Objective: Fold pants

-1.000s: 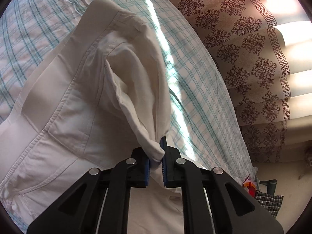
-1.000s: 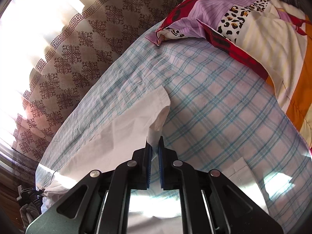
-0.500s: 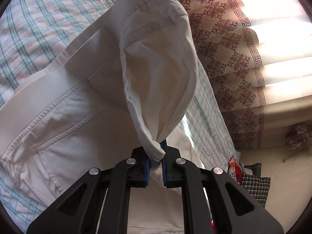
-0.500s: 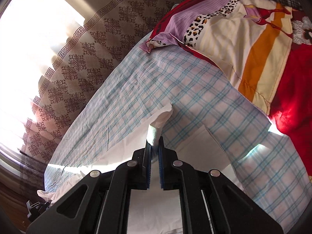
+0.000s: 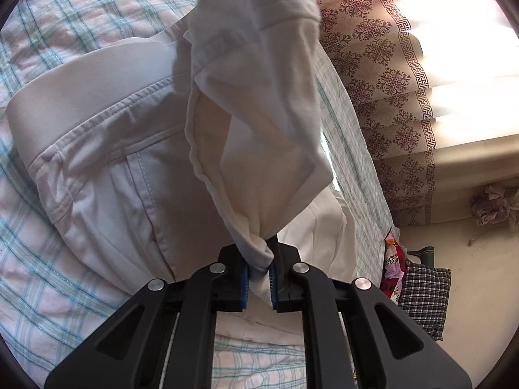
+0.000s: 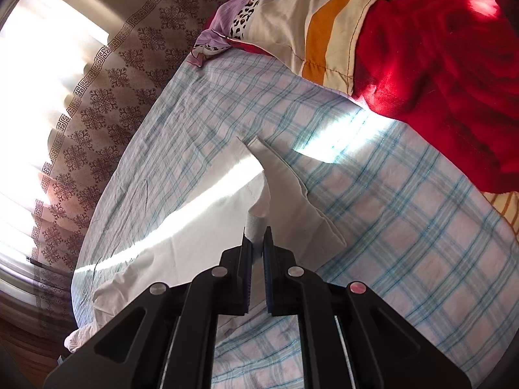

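Observation:
White pants point(image 5: 123, 168) lie on a blue-checked bed sheet point(image 5: 39, 253). In the left wrist view my left gripper point(image 5: 258, 261) is shut on a bunched corner of the waist end, and a lifted flap of cloth point(image 5: 259, 103) hangs up and away from the pads over the seamed waistband. In the right wrist view my right gripper point(image 6: 256, 243) is shut on the hem of one pant leg point(image 6: 201, 214), which drapes down to the left. The other leg's end point(image 6: 292, 188) lies flat on the sheet just beyond the fingertips.
A red, orange and cream quilt point(image 6: 405, 48) is piled along the far side of the bed. A patterned brown curtain point(image 6: 97, 90) with bright window light runs along the bed edge point(image 5: 356, 175). A checked cushion point(image 5: 421, 295) sits on the floor.
Both grippers have carried the held cloth across the bed toward the quilt side. The lifted waist flap now hangs higher and folds over the pants; the held leg hem has come over the other leg's end.

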`<act>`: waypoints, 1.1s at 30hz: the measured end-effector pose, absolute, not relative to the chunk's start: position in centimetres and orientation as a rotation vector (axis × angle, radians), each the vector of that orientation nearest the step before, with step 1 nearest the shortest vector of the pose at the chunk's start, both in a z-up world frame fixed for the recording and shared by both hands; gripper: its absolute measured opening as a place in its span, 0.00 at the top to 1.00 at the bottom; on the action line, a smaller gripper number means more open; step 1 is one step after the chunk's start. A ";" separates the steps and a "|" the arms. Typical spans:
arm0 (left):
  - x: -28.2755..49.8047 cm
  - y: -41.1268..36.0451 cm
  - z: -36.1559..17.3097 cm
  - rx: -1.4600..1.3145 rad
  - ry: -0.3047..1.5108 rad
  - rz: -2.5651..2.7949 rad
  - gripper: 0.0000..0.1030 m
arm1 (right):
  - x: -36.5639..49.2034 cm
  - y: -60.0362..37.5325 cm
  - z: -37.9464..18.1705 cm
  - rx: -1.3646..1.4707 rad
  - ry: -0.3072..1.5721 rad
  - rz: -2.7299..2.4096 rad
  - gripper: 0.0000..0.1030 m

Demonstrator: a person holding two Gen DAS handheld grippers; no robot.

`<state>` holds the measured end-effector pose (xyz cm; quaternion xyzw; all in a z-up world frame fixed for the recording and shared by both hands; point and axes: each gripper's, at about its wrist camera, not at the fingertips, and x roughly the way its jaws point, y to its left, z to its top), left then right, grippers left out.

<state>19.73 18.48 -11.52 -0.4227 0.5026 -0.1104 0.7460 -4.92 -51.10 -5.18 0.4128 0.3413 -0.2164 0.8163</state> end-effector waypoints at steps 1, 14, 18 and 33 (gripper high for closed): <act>19.4 18.4 -11.4 -0.925 1.095 -0.250 0.91 | -5.2 -51.0 -4.9 0.868 0.720 -0.464 0.95; 15.5 20.3 -13.6 -0.869 1.124 -0.156 0.56 | -5.5 -50.9 -8.9 0.762 0.811 -0.527 0.95; 14.9 21.5 -12.6 -0.837 1.109 -0.114 0.56 | -5.5 -51.0 -9.0 0.762 0.806 -0.525 0.94; 12.1 22.8 -6.8 -0.645 1.002 -0.053 0.56 | -6.0 -50.5 -9.1 0.750 0.791 -0.527 0.93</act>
